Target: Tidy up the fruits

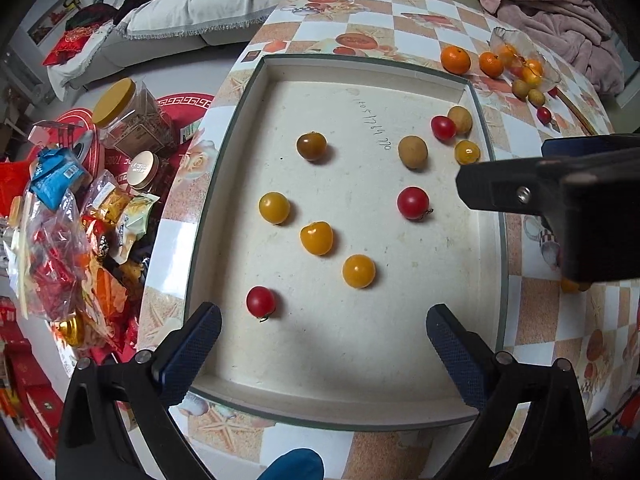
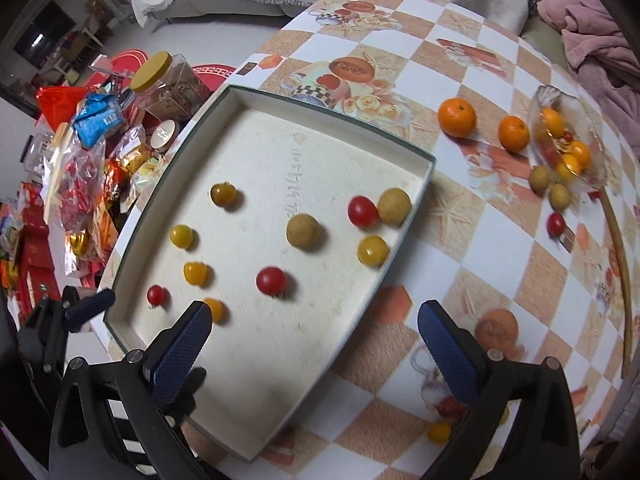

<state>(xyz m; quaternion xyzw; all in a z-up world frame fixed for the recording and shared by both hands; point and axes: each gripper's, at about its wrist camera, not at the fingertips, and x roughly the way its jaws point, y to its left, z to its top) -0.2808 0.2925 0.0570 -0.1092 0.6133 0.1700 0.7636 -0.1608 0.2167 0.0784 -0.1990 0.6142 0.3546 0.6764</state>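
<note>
- Tray (image 1: 400, 410) on desk (image 2: 500, 264), ten small fruits in it; more loose by glass dish (image 2: 576, 136).
- Left gripper (image 1: 324, 330): fingers spread, empty; red tomato (image 1: 261, 301) just ahead of left finger.
- Right gripper (image 2: 316, 330): spread, empty, straddling tray edge; yellow tomato (image 2: 216, 309) beside its left finger.
- Next pick, likely: centre one fruit between fingers, close gently; round, will roll.

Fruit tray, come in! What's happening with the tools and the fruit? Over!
Left tool open, empty. Right tool open, empty. Ten fruits in the tray; two oranges outside on the table. Nothing blocking.
</note>
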